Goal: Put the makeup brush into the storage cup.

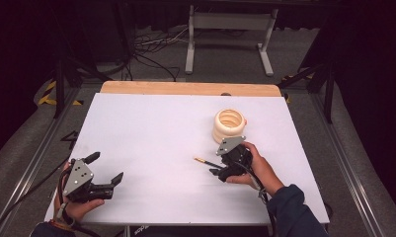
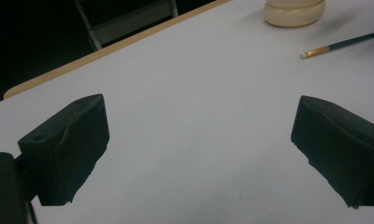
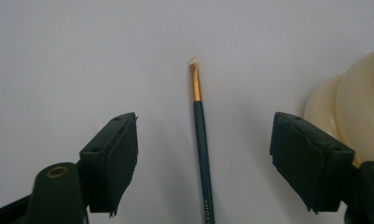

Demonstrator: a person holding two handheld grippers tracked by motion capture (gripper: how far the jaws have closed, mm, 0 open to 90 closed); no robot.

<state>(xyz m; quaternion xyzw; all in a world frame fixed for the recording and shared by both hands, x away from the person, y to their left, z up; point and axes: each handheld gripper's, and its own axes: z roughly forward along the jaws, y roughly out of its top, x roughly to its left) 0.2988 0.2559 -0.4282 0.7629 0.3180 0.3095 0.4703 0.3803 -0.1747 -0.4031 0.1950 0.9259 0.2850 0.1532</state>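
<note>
Black padded jaws of the right gripper (image 3: 203,154) stand apart on either side of the slim dark-green paintbrush with a gold ferrule and pale angled tip (image 3: 201,135), which lies flat on the white table sheet (image 3: 82,56), not yet pinched. Just beside it, toward the far right, stands the cream ribbed ring-stacked holder (image 1: 229,125). That brush looks light, stiff and thin, likely to roll or slip, so a grip across the green handle behind the ferrule seems safest; bristles are the fragile end. At the near left corner, the left gripper (image 1: 106,168) has its jaws wide apart over bare sheet.
</note>
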